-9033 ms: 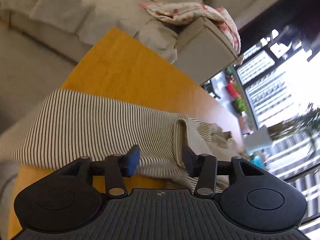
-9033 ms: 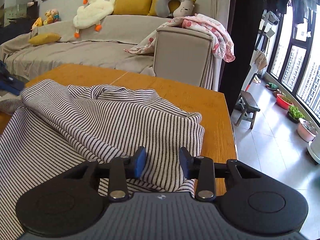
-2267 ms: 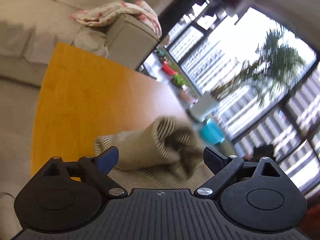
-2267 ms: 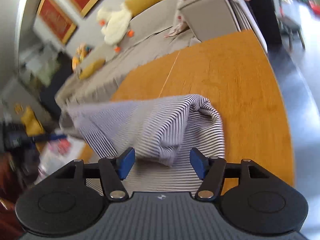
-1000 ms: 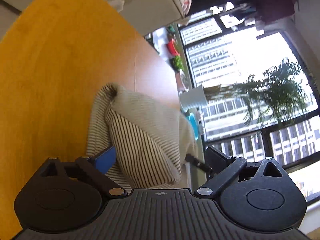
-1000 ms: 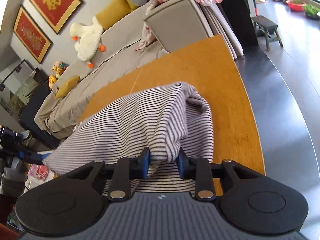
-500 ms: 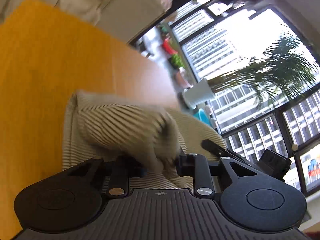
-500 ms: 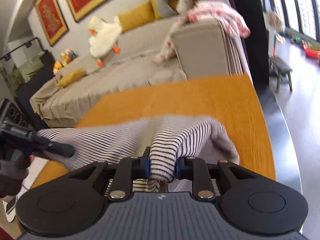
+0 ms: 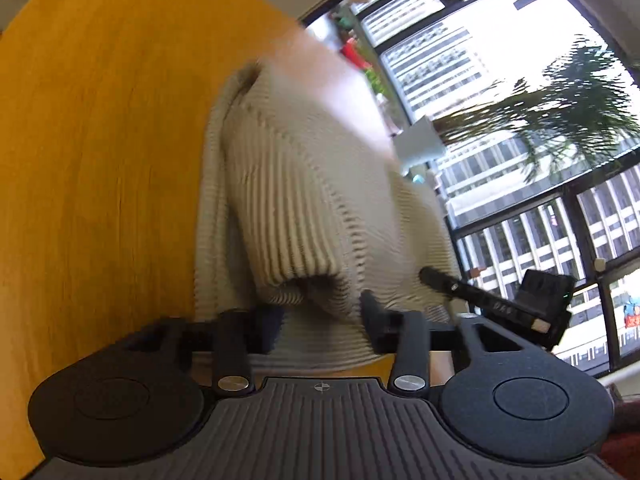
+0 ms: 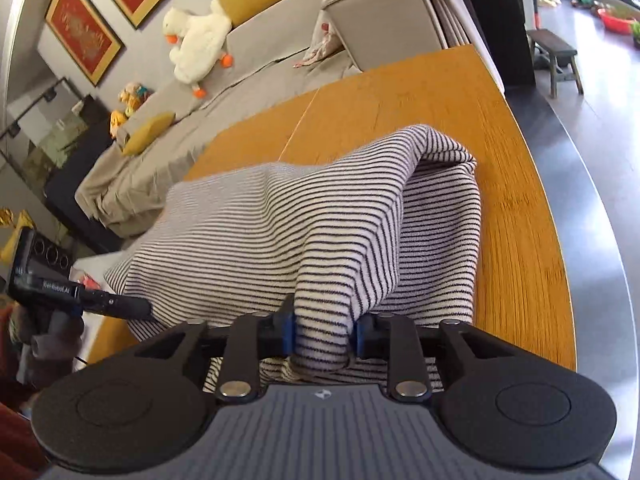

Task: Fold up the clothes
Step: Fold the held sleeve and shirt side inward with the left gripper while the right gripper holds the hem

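Observation:
A black-and-white striped garment (image 10: 320, 224) lies bunched and partly folded on the wooden table (image 10: 400, 92). My right gripper (image 10: 324, 332) is shut on a fold of the garment near the table's front edge. In the left wrist view the same striped garment (image 9: 304, 200) fills the centre, blurred by motion. My left gripper (image 9: 320, 316) is closed on another fold of it, with cloth between the fingers. The other gripper shows at the right of the left wrist view (image 9: 500, 304) and at the left of the right wrist view (image 10: 60, 292).
A grey sofa (image 10: 280, 48) with a plush duck (image 10: 196, 44), yellow cushions and a floral blanket stands behind the table. A small stool (image 10: 556, 60) is on the dark floor at the right. Large windows (image 9: 520, 100) lie beyond the table's far end.
Both grippers closed on folds of the striped garment about a second ago and still hold it. The lifted cloth has been carried further over the lower layer; the left view is blurred by movement.

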Demonstrator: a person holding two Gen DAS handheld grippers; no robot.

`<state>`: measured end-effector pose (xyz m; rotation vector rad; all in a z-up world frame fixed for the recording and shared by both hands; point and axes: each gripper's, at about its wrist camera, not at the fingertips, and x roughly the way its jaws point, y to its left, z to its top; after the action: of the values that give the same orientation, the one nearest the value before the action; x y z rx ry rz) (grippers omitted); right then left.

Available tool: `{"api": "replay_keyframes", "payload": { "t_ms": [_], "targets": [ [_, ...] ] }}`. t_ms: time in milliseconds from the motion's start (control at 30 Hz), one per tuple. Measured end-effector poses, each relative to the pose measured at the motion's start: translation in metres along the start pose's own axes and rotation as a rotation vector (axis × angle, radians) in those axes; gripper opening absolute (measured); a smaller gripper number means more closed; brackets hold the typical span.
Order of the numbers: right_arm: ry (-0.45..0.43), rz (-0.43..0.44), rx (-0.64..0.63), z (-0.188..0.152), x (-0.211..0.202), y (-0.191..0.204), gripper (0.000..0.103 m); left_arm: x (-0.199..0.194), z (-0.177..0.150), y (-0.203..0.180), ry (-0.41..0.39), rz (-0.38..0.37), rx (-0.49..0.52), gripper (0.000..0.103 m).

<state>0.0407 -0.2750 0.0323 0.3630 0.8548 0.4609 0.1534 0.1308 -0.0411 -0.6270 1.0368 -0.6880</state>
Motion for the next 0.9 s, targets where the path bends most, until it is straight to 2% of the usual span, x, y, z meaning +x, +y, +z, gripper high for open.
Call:
{"api": "replay_keyframes", "payload": {
  "t_ms": [67, 133, 233, 300, 367, 467, 567, 667, 733, 833, 900],
  "targets": [
    [-0.012, 0.005, -0.005, 0.002, -0.004, 0.002, 0.046, -0.012, 0.006, -0.004, -0.043, -0.012, 0.016, 0.084],
    [-0.025, 0.003, -0.014, -0.003, -0.001, 0.0, 0.053, -0.025, 0.012, -0.008, -0.086, -0.024, 0.032, 0.092],
    [-0.048, -0.011, -0.016, -0.006, 0.017, -0.001, 0.057, -0.024, 0.016, -0.001, -0.114, 0.014, -0.001, 0.094],
    [-0.075, -0.013, -0.036, -0.006, 0.025, 0.003, 0.057, -0.013, 0.019, 0.003, -0.107, 0.044, -0.016, 0.088],
    [-0.081, -0.008, -0.066, -0.004, 0.034, 0.007, 0.027, -0.002, 0.02, 0.004, -0.097, 0.065, -0.006, 0.05],
    [-0.103, 0.001, -0.092, 0.007, 0.025, 0.016, 0.02, -0.001, 0.022, -0.006, -0.095, 0.045, 0.035, 0.037],
    [-0.163, 0.014, -0.131, 0.018, -0.008, 0.026, 0.019, -0.013, 0.021, -0.021, -0.108, -0.004, 0.063, 0.036],
    [-0.181, 0.027, -0.137, 0.018, -0.033, 0.023, 0.019, -0.006, 0.012, -0.015, -0.088, 0.03, 0.085, 0.036],
    [-0.138, 0.0, -0.102, 0.009, -0.031, 0.013, 0.019, 0.004, 0.007, -0.009, -0.065, 0.056, 0.09, 0.035],
    [-0.052, -0.092, -0.063, -0.013, -0.011, -0.006, 0.023, 0.018, -0.002, -0.001, -0.03, 0.096, 0.099, 0.036],
    [-0.064, -0.091, -0.037, -0.02, -0.008, -0.015, 0.027, 0.011, 0.001, -0.003, -0.03, 0.126, 0.108, 0.042]
  ]
}}
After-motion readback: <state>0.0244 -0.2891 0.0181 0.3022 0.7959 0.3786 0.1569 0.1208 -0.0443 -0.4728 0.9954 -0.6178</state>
